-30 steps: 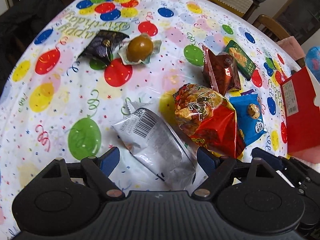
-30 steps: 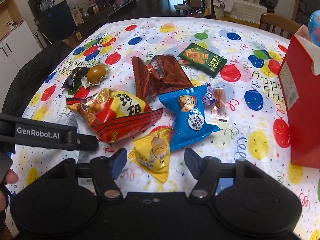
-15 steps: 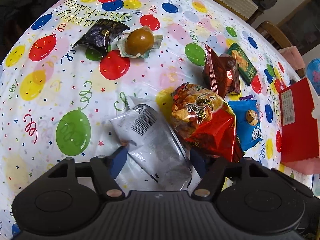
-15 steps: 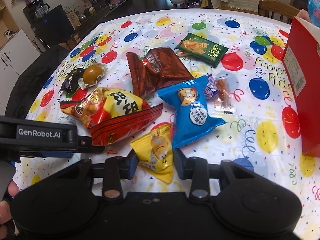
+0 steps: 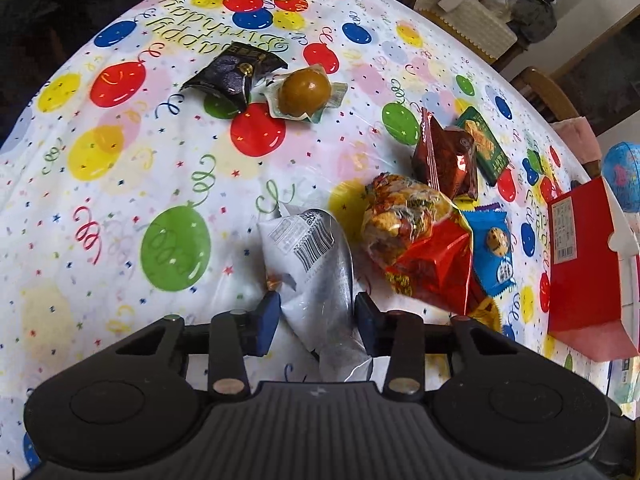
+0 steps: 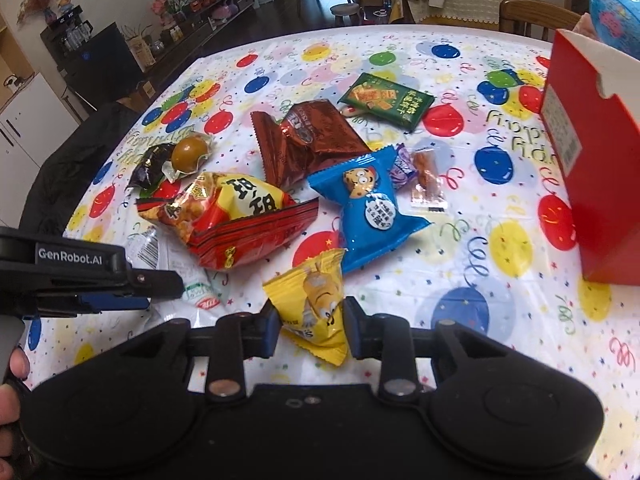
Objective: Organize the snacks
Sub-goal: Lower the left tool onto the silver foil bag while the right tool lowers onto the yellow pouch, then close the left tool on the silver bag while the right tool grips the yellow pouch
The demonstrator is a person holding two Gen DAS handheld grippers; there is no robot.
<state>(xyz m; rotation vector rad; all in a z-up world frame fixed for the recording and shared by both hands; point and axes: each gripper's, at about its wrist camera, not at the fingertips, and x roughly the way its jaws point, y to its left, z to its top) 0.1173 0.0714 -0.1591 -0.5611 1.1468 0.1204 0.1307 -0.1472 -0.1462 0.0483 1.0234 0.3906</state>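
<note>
Since 1 second ago, both claws have been narrowed onto packets. The silver packet [image 5: 316, 264], just left of the red-and-yellow snack bag [image 5: 416, 240], is pinched by the left gripper [image 5: 316, 322]. The yellow packet [image 6: 316, 300], in front of that bag, is pinched by the right gripper [image 6: 310, 330]. "GenRobot.AI" is printed on the left gripper's arm. "Happy Birthday" is read on the balloon tablecloth [image 5: 160, 184]; a red box [image 6: 592, 184] stands right of the bag.

Silver packet [image 5: 316, 268] (barcode up) and yellow packet [image 6: 316, 300] lie flat.
</note>
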